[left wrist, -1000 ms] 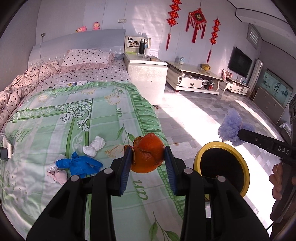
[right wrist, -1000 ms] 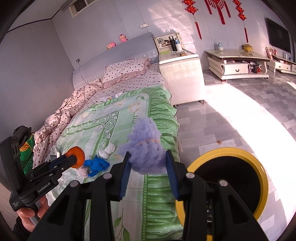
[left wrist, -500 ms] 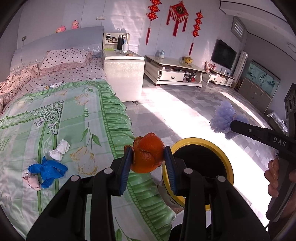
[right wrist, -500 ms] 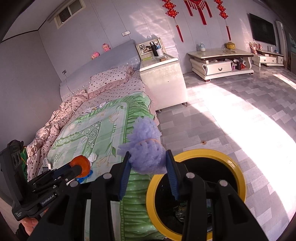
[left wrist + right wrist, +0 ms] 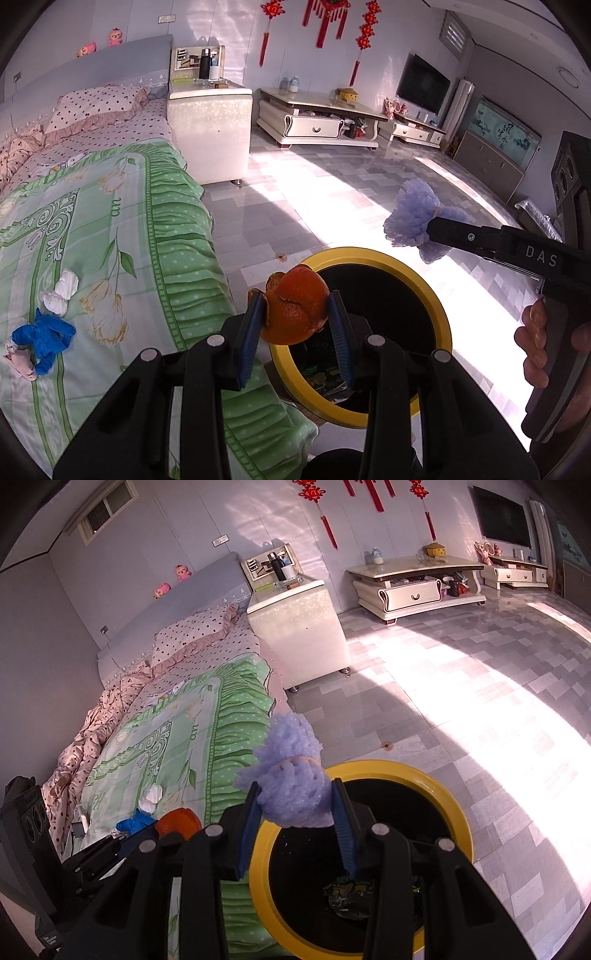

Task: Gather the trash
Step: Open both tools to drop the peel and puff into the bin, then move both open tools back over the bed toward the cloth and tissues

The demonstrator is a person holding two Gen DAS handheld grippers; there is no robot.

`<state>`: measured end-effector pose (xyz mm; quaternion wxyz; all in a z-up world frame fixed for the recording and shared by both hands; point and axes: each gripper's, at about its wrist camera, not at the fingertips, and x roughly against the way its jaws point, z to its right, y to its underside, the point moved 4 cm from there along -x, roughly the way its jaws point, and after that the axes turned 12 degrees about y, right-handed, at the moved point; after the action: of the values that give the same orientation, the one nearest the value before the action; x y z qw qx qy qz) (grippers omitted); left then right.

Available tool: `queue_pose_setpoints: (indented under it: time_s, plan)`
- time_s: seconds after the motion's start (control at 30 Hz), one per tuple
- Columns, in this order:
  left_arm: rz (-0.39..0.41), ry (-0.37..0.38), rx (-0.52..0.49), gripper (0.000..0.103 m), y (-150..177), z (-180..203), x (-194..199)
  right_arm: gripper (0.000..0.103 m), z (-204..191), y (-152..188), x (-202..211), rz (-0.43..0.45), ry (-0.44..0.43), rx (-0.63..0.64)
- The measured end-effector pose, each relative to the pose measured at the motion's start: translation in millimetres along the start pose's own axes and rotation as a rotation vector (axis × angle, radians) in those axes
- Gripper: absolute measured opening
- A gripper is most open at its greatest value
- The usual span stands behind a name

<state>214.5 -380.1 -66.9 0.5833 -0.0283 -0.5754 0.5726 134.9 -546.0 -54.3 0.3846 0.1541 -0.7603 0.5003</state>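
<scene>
My left gripper [image 5: 297, 321] is shut on an orange peel [image 5: 295, 308] and holds it over the near left rim of the yellow-rimmed black bin [image 5: 436, 299]. My right gripper [image 5: 297, 812] is shut on a crumpled purple foam wad [image 5: 291, 786] above the bin's [image 5: 447, 794] left rim; the wad also shows in the left wrist view [image 5: 412, 218]. On the green bedspread [image 5: 74, 229] lie a blue glove [image 5: 46, 336], a white tissue [image 5: 61, 293] and a pink wad [image 5: 20, 362]. Some trash lies inside the bin.
The bin stands on the tiled floor [image 5: 332, 206] right beside the bed's edge. A white nightstand [image 5: 208, 129] stands by the bed head. A low white TV cabinet [image 5: 321, 118] runs along the far wall.
Both grippers have swung right from over the bed to over the bin, each still holding its piece. The bin now fills more of both views.
</scene>
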Motion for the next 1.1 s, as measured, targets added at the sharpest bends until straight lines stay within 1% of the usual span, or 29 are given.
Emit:
queue_pose_setpoints:
  time_s: [0.2,0.33,0.5,0.67,0.77,0.87,0.9,0.93,0.97,1.03,1.1]
  plan:
    - [-0.036,0.034,0.008,0.035,10.7,1.8,-33.6,0.036,16.6,3.6,-23.7,-0.041,0.024,-0.024]
    - [-0.057,0.051,0.019,0.035,18.3,2.1,-49.4,0.036,26.9,6.4,-39.1,-0.065,0.04,-0.04]
    - [-0.073,0.059,0.018,0.036,24.3,1.4,-60.6,0.036,34.5,9.1,-51.1,-0.082,0.051,-0.056]
    - [-0.063,0.07,0.018,0.036,25.1,2.4,-60.6,0.038,40.2,9.8,-52.9,-0.086,0.058,-0.07]
    - [-0.059,0.079,0.016,0.039,24.1,3.6,-58.6,0.038,41.7,10.2,-51.9,-0.085,0.065,-0.075]
    - [-0.057,0.074,0.001,0.044,26.0,6.7,-55.9,0.041,43.3,9.9,-49.6,-0.085,0.075,-0.08]
    - [-0.054,0.072,-0.002,0.046,26.9,7.2,-54.3,0.042,44.0,10.1,-48.7,-0.085,0.08,-0.083]
    - [-0.052,0.073,-0.002,0.048,27.3,7.1,-52.6,0.047,45.0,10.0,-48.1,-0.084,0.085,-0.086]
    - [-0.05,0.072,-0.001,0.048,27.7,6.6,-50.8,0.048,45.7,10.2,-47.3,-0.082,0.09,-0.089]
    - [-0.041,0.07,0.003,0.054,28.1,4.3,-46.2,0.05,47.3,11.3,-45.8,-0.08,0.098,-0.095]
    - [-0.034,0.064,0.004,0.057,28.3,1.6,-40.6,0.051,47.9,12.2,-43.8,-0.081,0.106,-0.099]
